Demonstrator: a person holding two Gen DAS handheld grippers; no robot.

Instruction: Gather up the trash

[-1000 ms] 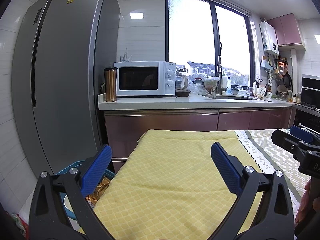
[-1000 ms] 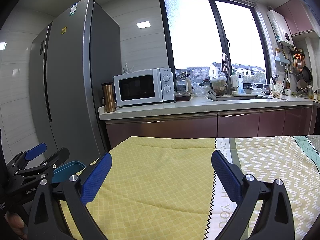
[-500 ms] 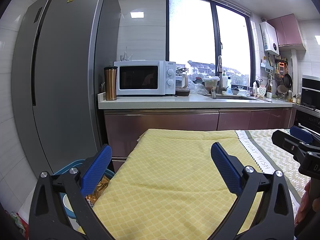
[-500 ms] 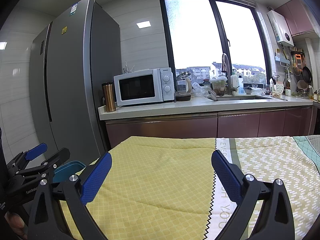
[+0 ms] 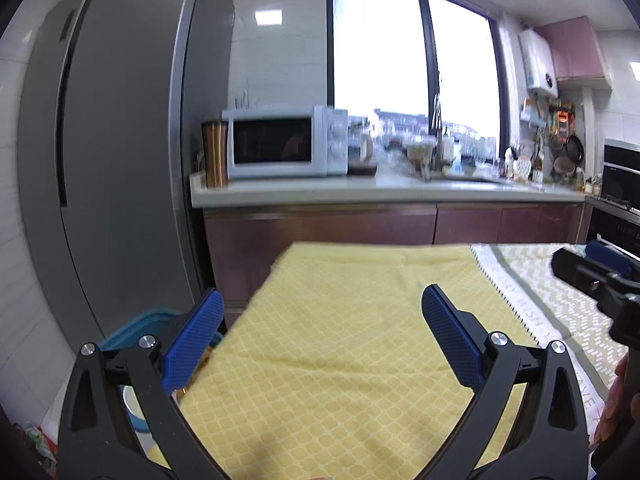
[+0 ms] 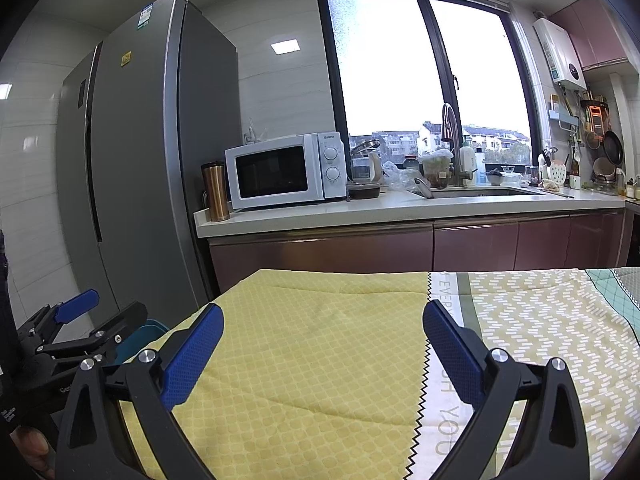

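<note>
left gripper (image 5: 320,332) fingers apart, empty | right gripper (image 6: 322,338) likewise | tablecloth (image 6: 320,344) bare — trash only glimpsed in blue bin (image 5: 132,324) off table's left edge, crinkly, judged light, best pinched at a fold

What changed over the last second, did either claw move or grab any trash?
Only the left claw moved: its view is now motion-blurred and has swung slightly, the microwave sitting a bit lower. Nothing was grabbed or released. The right claw held still; both stayed open and empty over the yellow tablecloth, beside the blue bin.
</note>
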